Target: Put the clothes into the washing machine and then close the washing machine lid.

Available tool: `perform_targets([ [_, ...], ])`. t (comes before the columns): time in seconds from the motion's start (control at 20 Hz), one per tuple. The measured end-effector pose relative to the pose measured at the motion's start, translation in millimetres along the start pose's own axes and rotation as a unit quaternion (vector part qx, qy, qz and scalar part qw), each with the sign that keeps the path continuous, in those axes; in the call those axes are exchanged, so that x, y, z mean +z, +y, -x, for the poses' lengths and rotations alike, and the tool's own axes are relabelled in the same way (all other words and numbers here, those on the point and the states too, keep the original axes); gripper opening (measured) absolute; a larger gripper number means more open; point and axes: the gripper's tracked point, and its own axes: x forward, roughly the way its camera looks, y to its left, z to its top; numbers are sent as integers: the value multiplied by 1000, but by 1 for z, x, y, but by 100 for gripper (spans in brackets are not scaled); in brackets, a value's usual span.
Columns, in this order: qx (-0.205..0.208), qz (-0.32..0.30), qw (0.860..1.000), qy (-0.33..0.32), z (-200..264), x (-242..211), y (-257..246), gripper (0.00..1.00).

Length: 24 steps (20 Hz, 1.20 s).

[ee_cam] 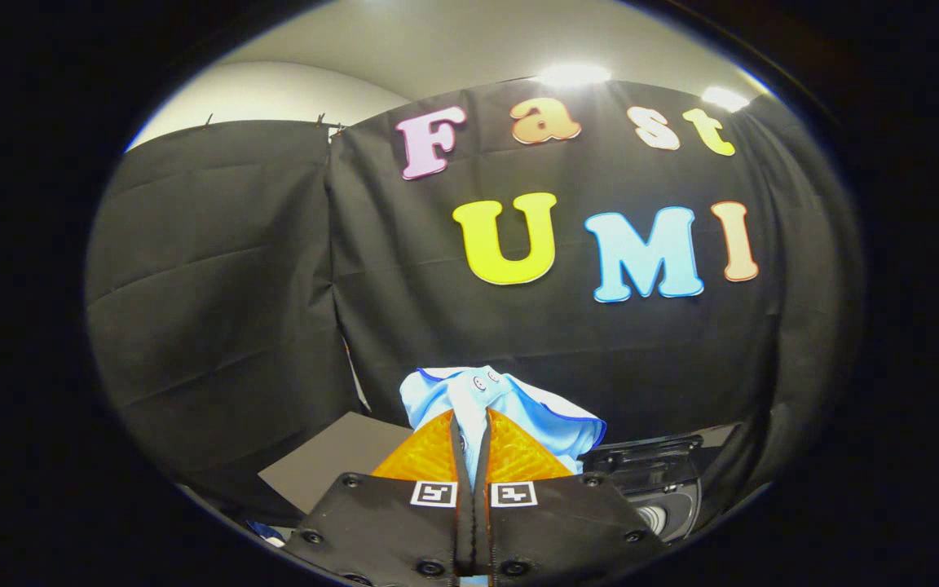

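My gripper (470, 424) is shut on a light blue garment (518, 403) with a darker blue hem. The cloth is pinched between both fingers and bunches up just ahead of the fingertips, lifted in the air in front of the booth's black cloth wall. Below and to the right of the fingers lies the washing machine (655, 489), a dark body whose pale round opening peeks out beside the gripper's body.
A grey flat panel (331, 465) lies low to the left of the fingers. Black cloth walls close the booth behind and on the left. Two bright ceiling lights (574, 75) glare above the wall.
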Motion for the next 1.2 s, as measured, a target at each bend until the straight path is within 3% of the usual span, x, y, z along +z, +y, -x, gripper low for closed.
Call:
perform_targets([
  [0.65,-107,-23,994,-2,53,-9,-151,1],
  [1.2,-103,-32,994,33,21,-75,-212,1],
])
